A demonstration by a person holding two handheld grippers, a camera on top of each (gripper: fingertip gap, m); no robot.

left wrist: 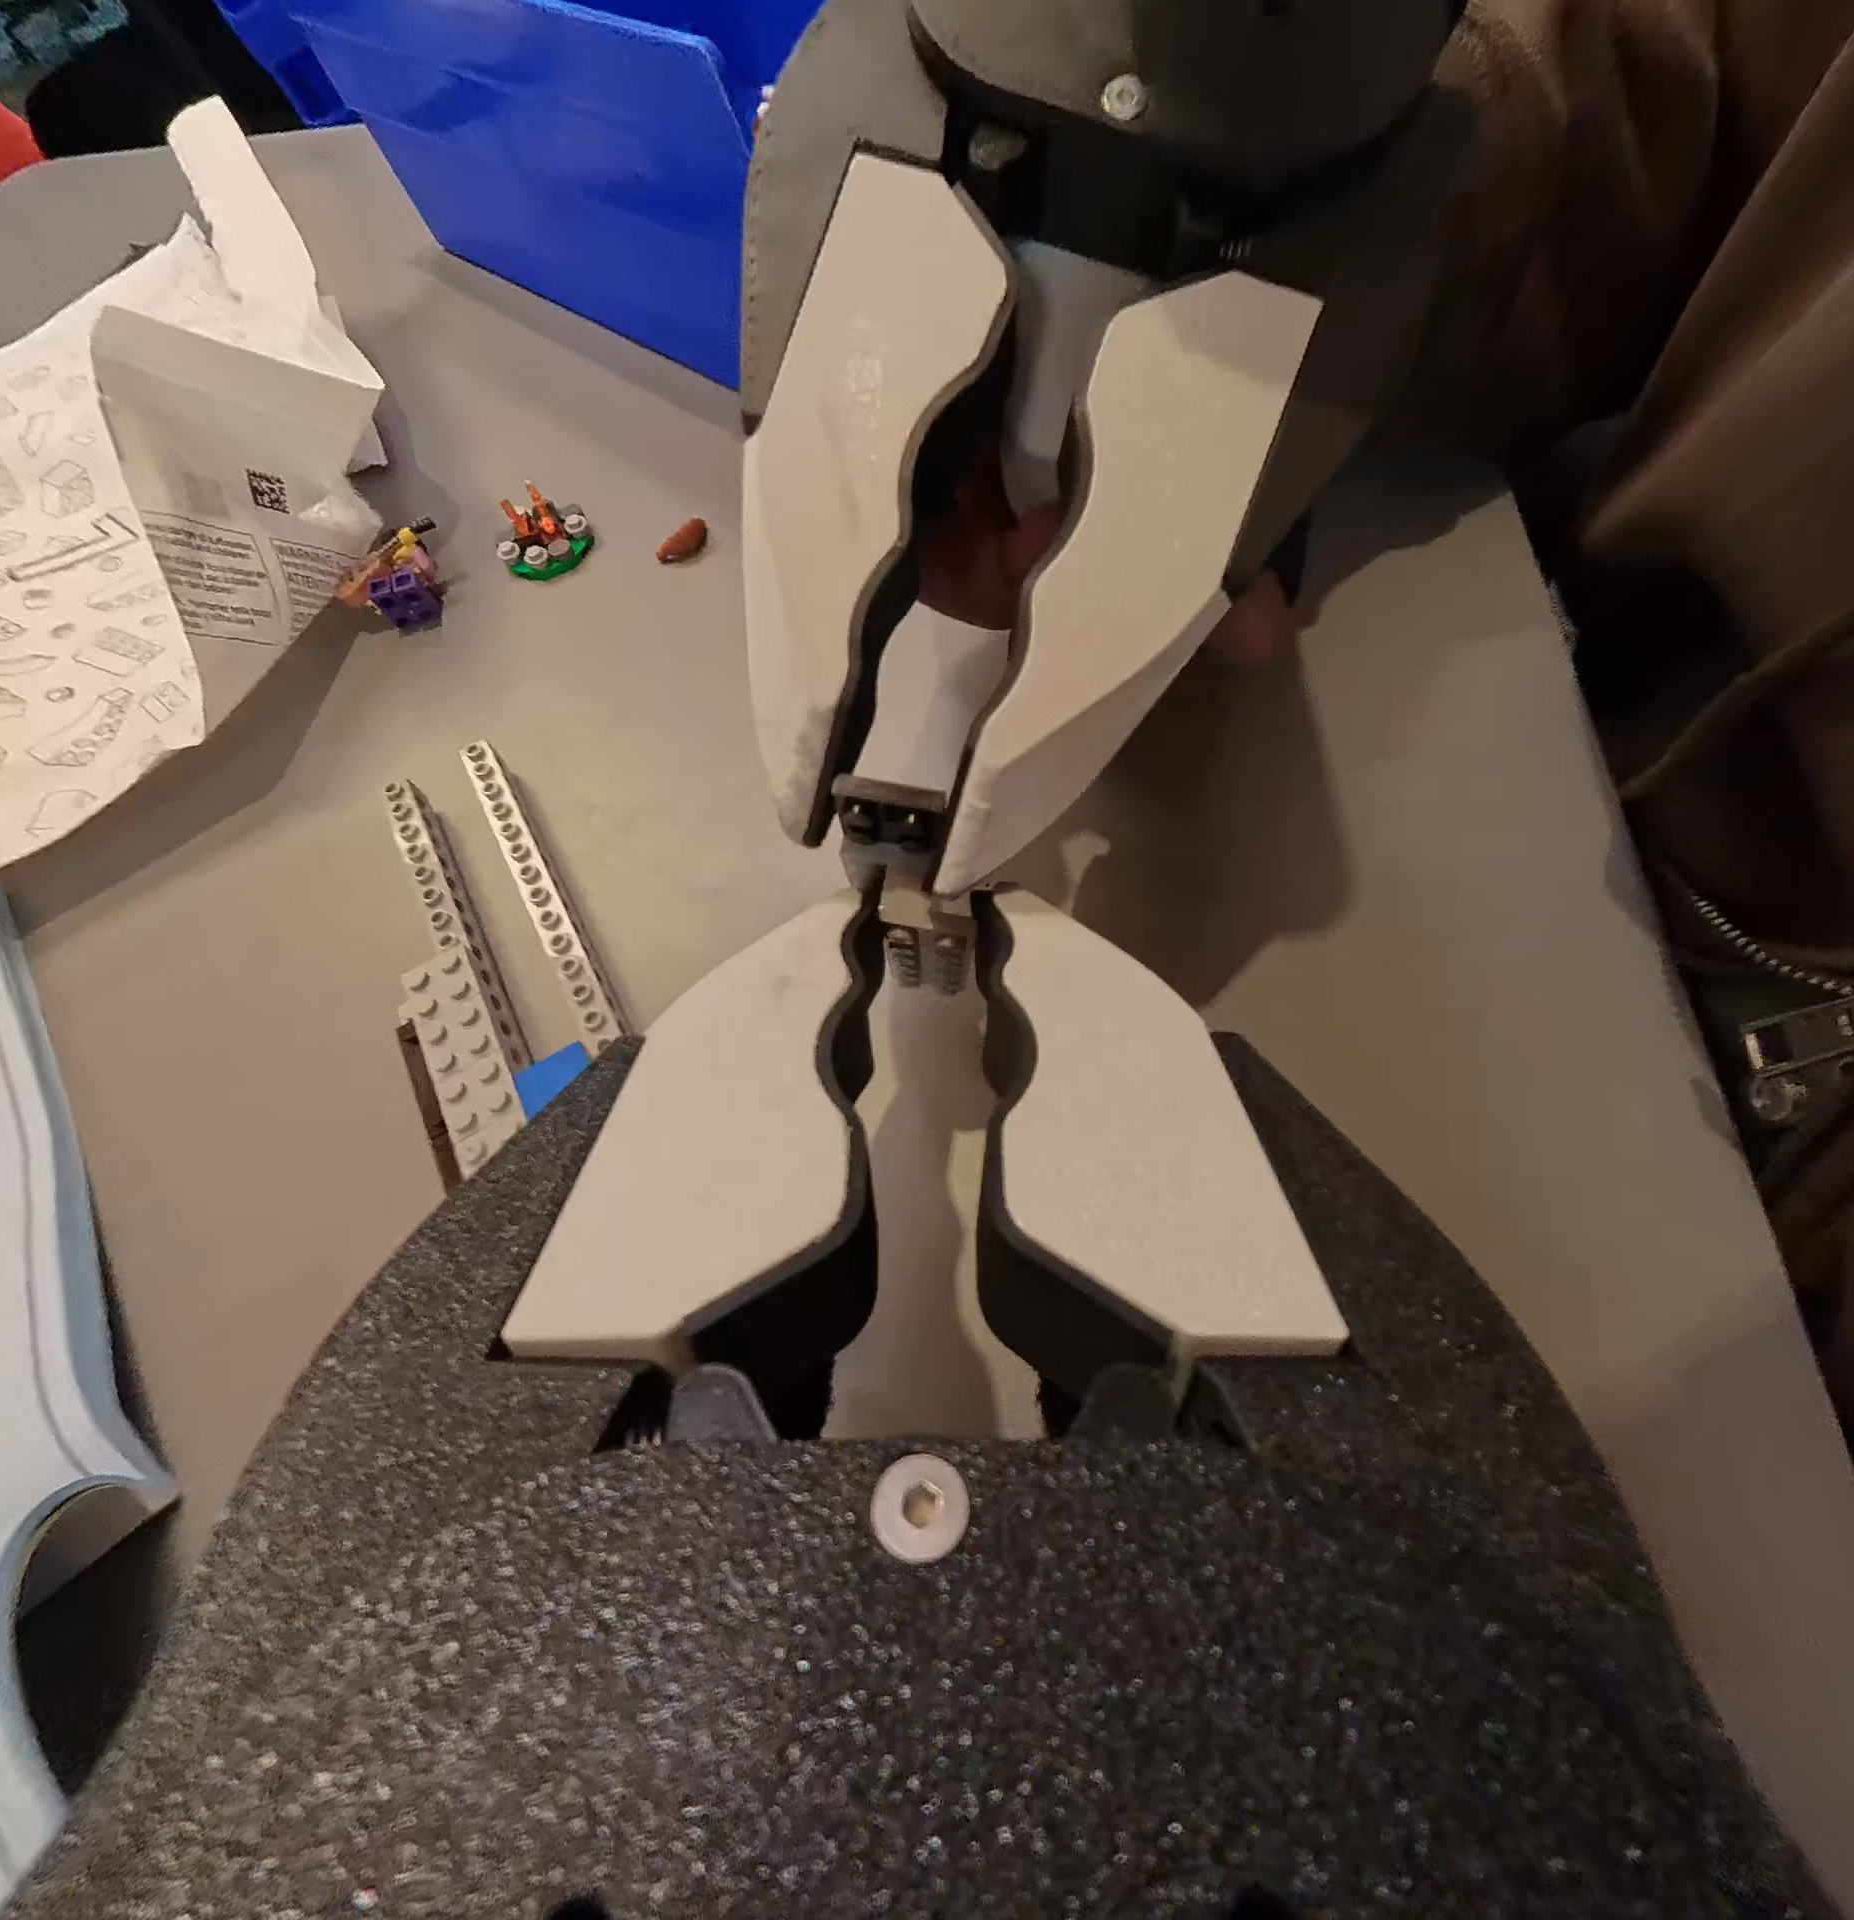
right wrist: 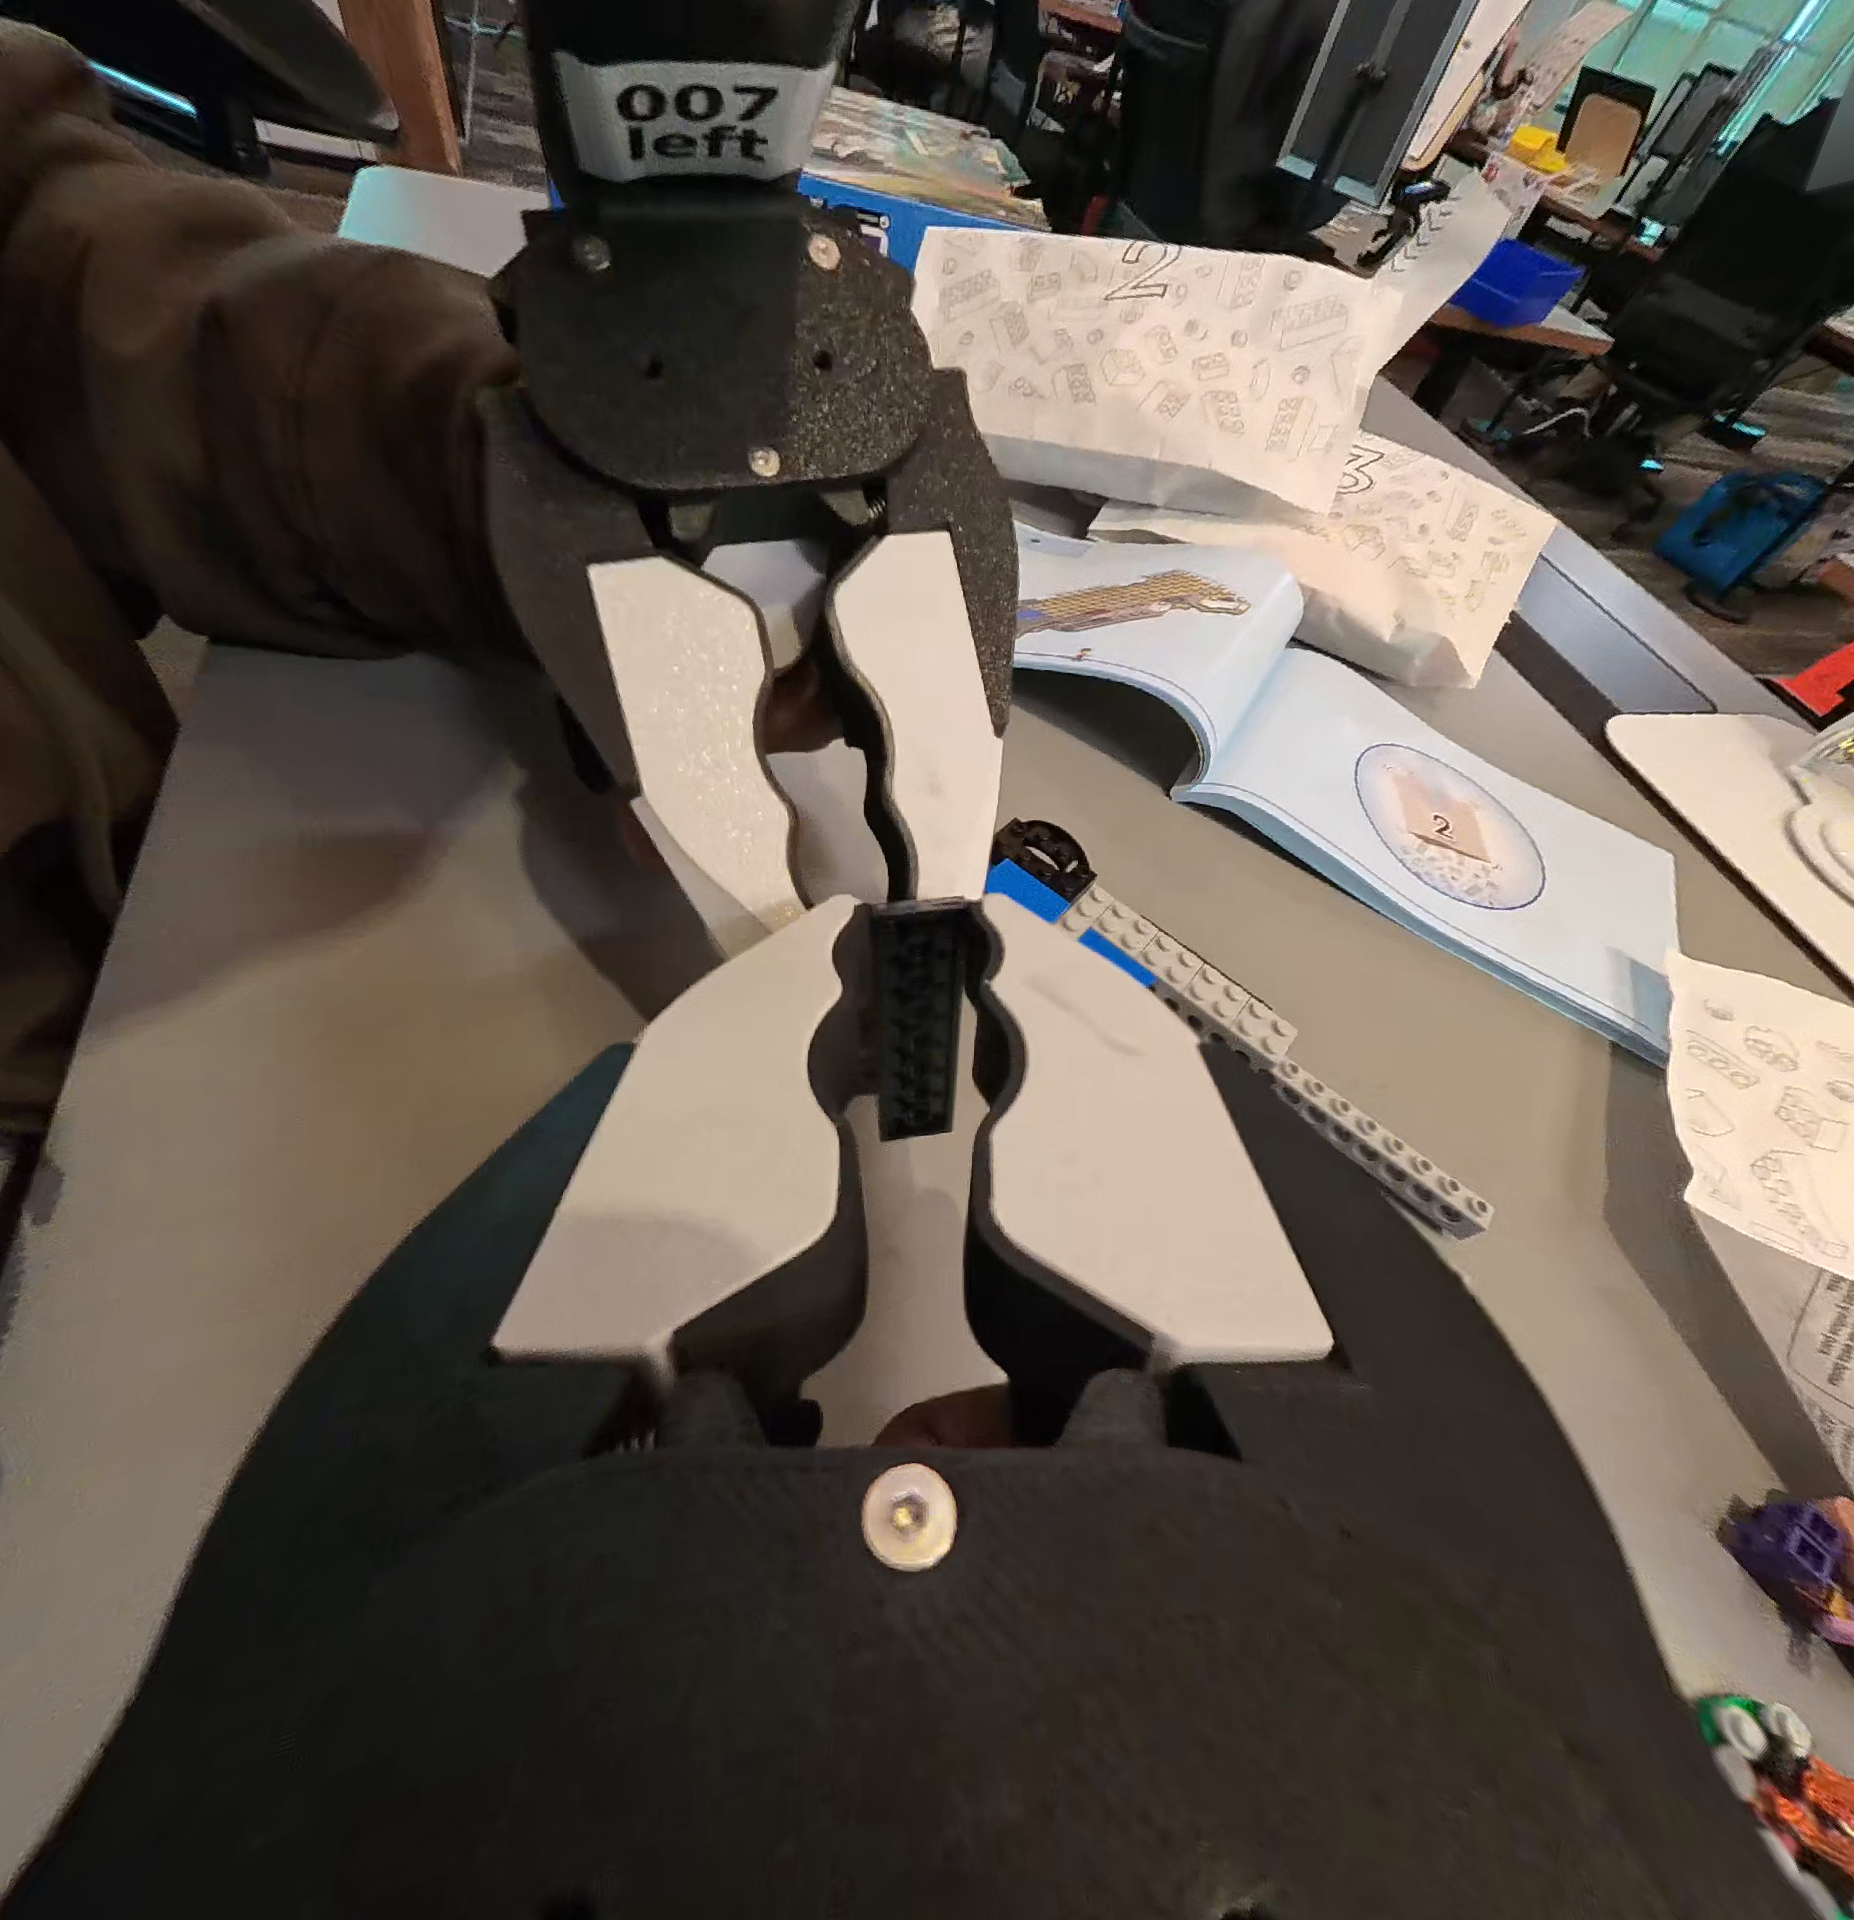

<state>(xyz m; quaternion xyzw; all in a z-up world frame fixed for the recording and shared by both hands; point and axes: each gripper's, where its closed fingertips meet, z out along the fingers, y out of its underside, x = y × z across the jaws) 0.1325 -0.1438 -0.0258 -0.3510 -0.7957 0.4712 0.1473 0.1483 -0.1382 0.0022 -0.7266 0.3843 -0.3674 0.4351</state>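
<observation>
Grey studs catch the light between the left gripper (left wrist: 928, 925) fingertips: it's clamped narrow on a small grey studded brick (left wrist: 928, 961), pads pressing both sides. Meeting it tip to tip from above comes the right gripper (left wrist: 892, 831), and that one grips a black studded plate (right wrist: 918, 1023), long and narrow, pads tight on its edges. In the left wrist view the plate's near end (left wrist: 887, 821) shows dark, touching the grey brick's end, both held above the grey worktop (left wrist: 642, 727).

Out from there, to the left gripper's left lie two long grey holed beams (left wrist: 533, 883) side by side, with a stack of grey bricks and a blue piece (left wrist: 554, 1075) at their near end. Beyond them, a small purple figure (left wrist: 403, 587), a little green-based build with orange bits (left wrist: 544, 540), and a brown piece (left wrist: 684, 540). White printed paper bags (left wrist: 123, 540) are at the far left, a blue bin (left wrist: 549, 156) behind. From the right wrist view, an open pale-blue booklet (right wrist: 1370, 810) lies just past the beams. A brown sleeve (left wrist: 1733, 520) borders the worktop's edge.
</observation>
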